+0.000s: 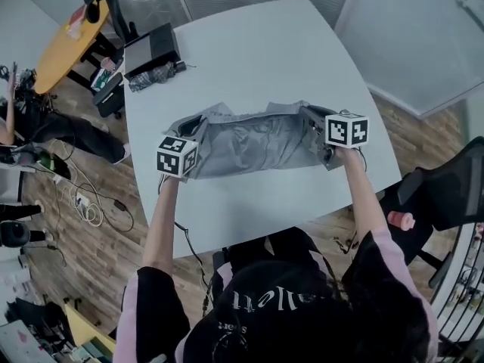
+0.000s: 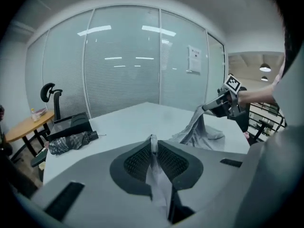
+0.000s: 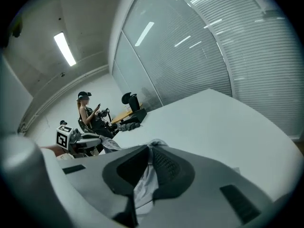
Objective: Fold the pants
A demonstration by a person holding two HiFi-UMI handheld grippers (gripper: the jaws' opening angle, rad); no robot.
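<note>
Head view: the grey pants [image 1: 249, 144] lie crosswise at the centre of the white table [image 1: 249, 44], already doubled lengthwise.

- Left gripper [image 2: 153, 144]: at 9 o'clock of the cloth, jaws narrow, clamped on a fabric edge.
- Right gripper [image 3: 151, 151]: at 3 o'clock, jaws nearly together, pinching cloth.

Judged step: setting a fold down flat. The next move calls for even tension and both ends lowered together before release.

Surface: smooth, with a folded umbrella [image 1: 151, 76] at 11 o'clock.

Room: glass partitions with blinds [image 2: 123, 65], wood floor, and an office chair [image 1: 446, 187] at 4 o'clock.
</note>
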